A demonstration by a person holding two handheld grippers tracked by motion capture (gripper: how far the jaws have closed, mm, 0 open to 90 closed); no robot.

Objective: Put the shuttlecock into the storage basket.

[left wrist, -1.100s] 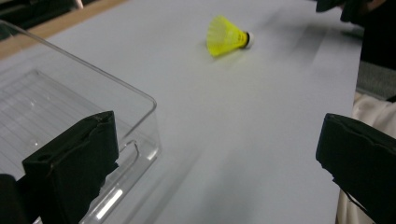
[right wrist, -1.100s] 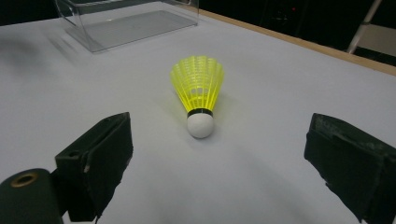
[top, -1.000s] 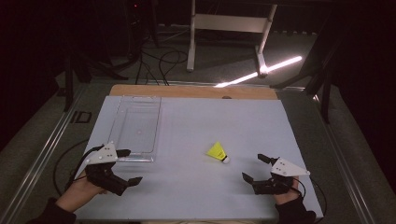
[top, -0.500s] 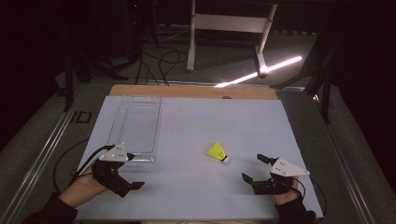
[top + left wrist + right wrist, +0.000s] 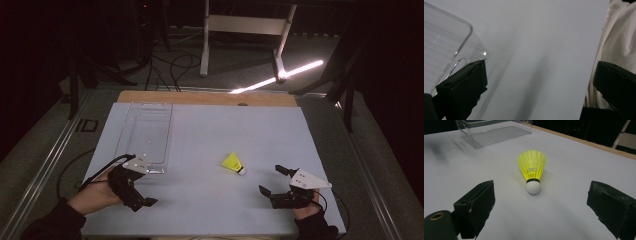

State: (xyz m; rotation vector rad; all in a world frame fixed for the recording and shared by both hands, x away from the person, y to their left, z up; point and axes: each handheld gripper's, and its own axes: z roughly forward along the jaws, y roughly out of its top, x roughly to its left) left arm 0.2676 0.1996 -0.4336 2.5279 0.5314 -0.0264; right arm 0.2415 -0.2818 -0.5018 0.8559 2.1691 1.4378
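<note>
Shuttlecock lies ahead of right gripper, between its spread jaws, untouched. Clear tray beside left gripper, jaws spread; tray contents unclear.

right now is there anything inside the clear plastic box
Nothing shows inside the clear plastic box; its walls and floor let the white table show through. The yellow shuttlecock lies outside it, in front of the open right gripper. The near corner is partly covered by the left gripper.
</note>
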